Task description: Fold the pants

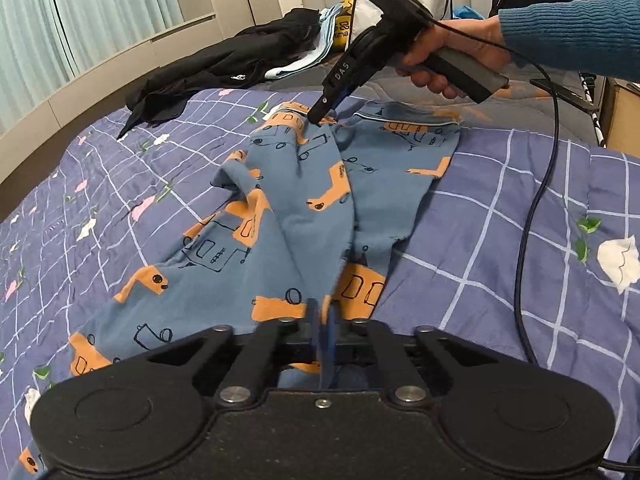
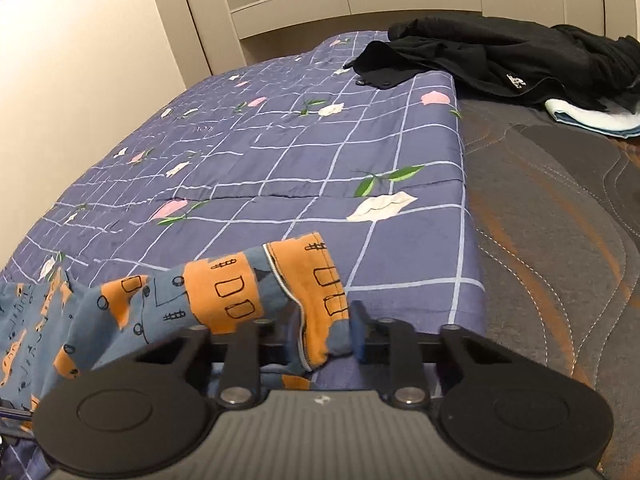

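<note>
The left gripper (image 1: 322, 320) has its two blue fingers (image 1: 331, 334) drawn tight together, pinching a fold of the pants (image 1: 304, 200) at their near end. The right gripper (image 1: 320, 118) is seen from two sides: in the left wrist view its tip presses down into the waistband at the far end of the garment, and in its own view one blue finger (image 2: 357, 334) shows beside a bunched orange-and-blue wad of cloth that fills the narrow gap, so it holds the pants (image 2: 224, 300) too. One hand (image 1: 452, 54) in a teal ribbed sleeve (image 1: 572, 36) grips that tool's grey handle, and one dark cable (image 1: 536, 216) trails from it across the bed.

There is one pair of pants, blue with orange vehicle prints, lying crumpled lengthwise between the two grippers on the bedspread (image 1: 500, 220), which is purple with a white grid and scattered pink and white flowers. One edge of the bedspread ends on a grey and orange quilted mattress cover (image 2: 560, 240).

Farther off, well apart from the pants, lies one heap of black clothing (image 1: 224, 64) over one pale blue folded cloth (image 2: 592, 118). One white bag with yellow print (image 1: 360, 12) stands behind them.
</note>
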Demonstrator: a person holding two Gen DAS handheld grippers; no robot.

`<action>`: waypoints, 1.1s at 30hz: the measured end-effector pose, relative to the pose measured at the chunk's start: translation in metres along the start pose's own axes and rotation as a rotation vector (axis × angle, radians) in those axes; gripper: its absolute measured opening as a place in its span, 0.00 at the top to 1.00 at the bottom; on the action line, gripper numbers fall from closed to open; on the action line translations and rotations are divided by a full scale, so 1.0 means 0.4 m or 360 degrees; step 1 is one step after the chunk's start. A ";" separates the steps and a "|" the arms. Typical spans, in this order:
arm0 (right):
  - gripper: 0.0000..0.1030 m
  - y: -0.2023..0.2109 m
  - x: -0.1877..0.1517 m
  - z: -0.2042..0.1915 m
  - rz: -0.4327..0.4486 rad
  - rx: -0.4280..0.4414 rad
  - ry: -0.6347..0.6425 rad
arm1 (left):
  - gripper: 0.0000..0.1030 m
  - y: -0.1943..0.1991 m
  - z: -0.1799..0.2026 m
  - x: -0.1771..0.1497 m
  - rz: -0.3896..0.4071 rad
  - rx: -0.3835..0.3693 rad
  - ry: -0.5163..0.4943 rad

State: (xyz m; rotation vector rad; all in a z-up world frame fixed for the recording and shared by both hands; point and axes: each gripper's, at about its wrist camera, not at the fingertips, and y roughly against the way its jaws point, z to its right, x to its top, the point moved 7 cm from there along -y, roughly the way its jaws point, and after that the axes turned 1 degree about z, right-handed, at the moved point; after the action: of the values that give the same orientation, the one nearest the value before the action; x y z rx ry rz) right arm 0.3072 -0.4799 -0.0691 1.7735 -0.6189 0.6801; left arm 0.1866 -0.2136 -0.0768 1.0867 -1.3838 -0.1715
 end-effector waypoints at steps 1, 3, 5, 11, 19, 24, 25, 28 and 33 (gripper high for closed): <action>0.87 0.004 0.001 -0.002 0.0005 0.0009 -0.0017 | 1.00 0.002 0.000 0.002 -0.0002 -0.0021 0.0016; 0.93 0.017 0.004 -0.010 0.0016 0.0012 -0.0015 | 1.00 0.007 0.002 0.006 0.0010 -0.0015 0.0006; 0.98 0.028 0.009 -0.020 0.0022 -0.0032 0.0040 | 1.00 0.014 0.002 0.010 0.0029 0.0001 -0.0006; 0.98 0.110 0.053 -0.031 0.0102 -0.0099 0.0065 | 1.00 0.044 -0.020 0.023 0.0093 0.0057 0.0056; 0.98 0.262 0.061 -0.061 0.0151 -0.0186 0.0178 | 1.00 0.079 -0.013 0.033 0.0160 0.0060 0.0082; 0.98 0.345 -0.019 -0.044 0.0147 -0.0238 0.0153 | 1.00 0.065 0.018 0.016 0.0138 0.0049 0.0039; 0.98 0.353 -0.038 -0.038 0.0139 -0.0249 0.0145 | 1.00 0.061 0.023 0.013 0.0132 0.0050 0.0033; 0.98 0.355 -0.101 -0.021 0.0092 -0.0271 0.0124 | 1.00 0.052 0.029 0.002 0.0113 0.0050 0.0028; 0.98 0.336 -0.187 -0.004 0.0024 -0.0285 0.0084 | 1.00 0.038 0.032 -0.012 0.0075 0.0033 0.0027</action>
State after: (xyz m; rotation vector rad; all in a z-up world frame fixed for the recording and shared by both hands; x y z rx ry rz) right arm 0.1607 -0.5101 -0.0330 1.5819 -0.6377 0.6587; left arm 0.1676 -0.2089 -0.0720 1.0695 -1.3975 -0.1139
